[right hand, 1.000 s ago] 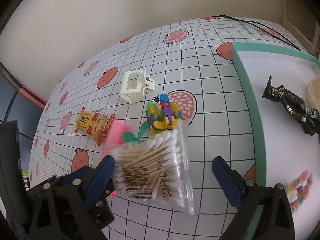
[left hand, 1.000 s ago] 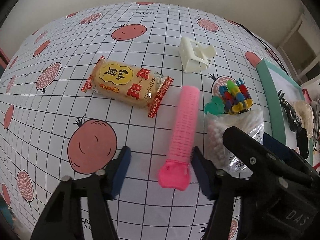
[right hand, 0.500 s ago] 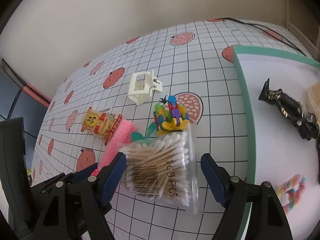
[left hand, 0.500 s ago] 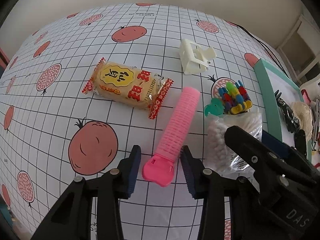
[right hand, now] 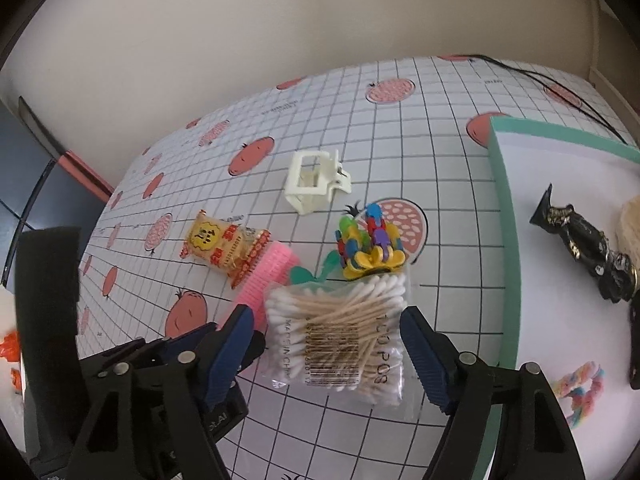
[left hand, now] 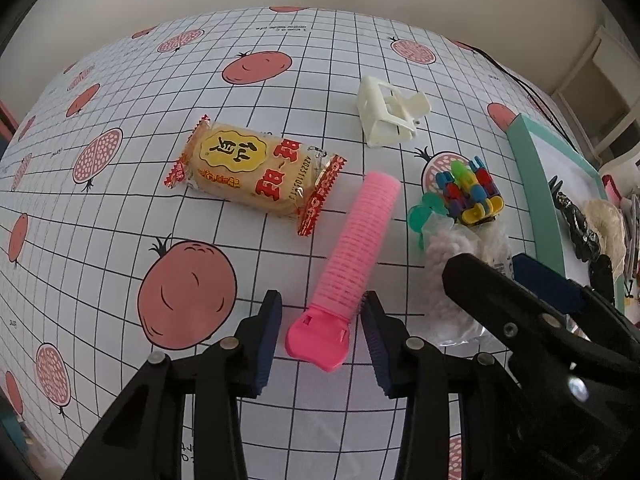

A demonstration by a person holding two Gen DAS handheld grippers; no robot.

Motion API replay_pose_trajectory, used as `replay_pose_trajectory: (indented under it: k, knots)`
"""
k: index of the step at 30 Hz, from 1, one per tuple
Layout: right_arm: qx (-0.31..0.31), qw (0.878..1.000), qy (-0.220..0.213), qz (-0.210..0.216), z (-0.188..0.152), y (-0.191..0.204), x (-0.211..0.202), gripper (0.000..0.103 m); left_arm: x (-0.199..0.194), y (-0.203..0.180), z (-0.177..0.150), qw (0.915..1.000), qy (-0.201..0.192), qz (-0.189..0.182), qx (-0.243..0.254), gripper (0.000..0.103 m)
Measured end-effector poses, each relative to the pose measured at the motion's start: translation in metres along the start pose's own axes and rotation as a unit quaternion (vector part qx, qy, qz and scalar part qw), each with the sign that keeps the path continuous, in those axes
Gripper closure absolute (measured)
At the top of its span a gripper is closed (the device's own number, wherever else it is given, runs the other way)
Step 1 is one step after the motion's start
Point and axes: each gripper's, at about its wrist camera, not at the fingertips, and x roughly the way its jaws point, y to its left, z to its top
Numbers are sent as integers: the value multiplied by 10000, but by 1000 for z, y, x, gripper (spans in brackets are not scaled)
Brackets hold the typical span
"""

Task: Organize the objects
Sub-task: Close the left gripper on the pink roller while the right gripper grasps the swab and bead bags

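Both tongs are down over the cluttered surface (left hand: 120, 208), each straddling its own item. The left tongs (left hand: 320, 332) have just been closing around the flat tab end of the pink hair roller (left hand: 352, 256), which lies on the cloth pointing away toward the snack packet (left hand: 256, 172). One pad looks to be touching the roller's side near the tab, while the other still shows a sliver of cloth between itself and the plastic, so this is not yet a grip. The right tongs (right hand: 328, 344) have likewise been closing on the bag of cotton swabs (right hand: 340, 336), which sits between the pads with a small gap on each side (the loose plastic edge makes the contact hard to judge); they are still open.

The step in hand seems to be a double pickup for the green-rimmed tray (right hand: 504, 240), where a black hair clip (right hand: 580, 248) and a braided band (right hand: 576, 392) already lie. To do it well, the left pads should close on the ribbed body just past the tab, not on the thin tab itself, which could twist out. The swab bag is soft and slippery, so the right pads should squeeze the packed middle, not the empty film. The two tools sit just beside each other, so lifting one at a time would avoid a knock, and would spare the coloured clips (right hand: 368, 244) close by.
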Motion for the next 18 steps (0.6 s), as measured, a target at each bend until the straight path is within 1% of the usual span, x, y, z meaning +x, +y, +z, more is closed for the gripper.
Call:
replay_pose_trajectory:
  k: [3,6,11,14,15,17,18]
  knots:
    - [119,9999,90,-6,-2,-6,4,30,-4,3,-2,10000,16,-46,-48,60]
    - [144,9999,92,0,-2,-7,4,31,-6,8,-4,9999,23,-99,-108,61]
    - [151,9998,105,-14,-2,-6,4,31,-8,10,-5,9999,23,-86,-99,61]
    - [151,9998,95,-8,-2,-6,3,34,-10,14,-7,9998,24,-112,-131,61]
    - [144,9999,83,25,-2,-6,3,37,-11,15,-7,9998,28,-129,-148,64]
    - [118,9999,72,51,-2,-4,1,41,3,-3,6,9997,37,-150,-178,68]
    - [93,9999,62,80,-2,-3,0,44,3,-3,6,9997,40,-172,-185,70]
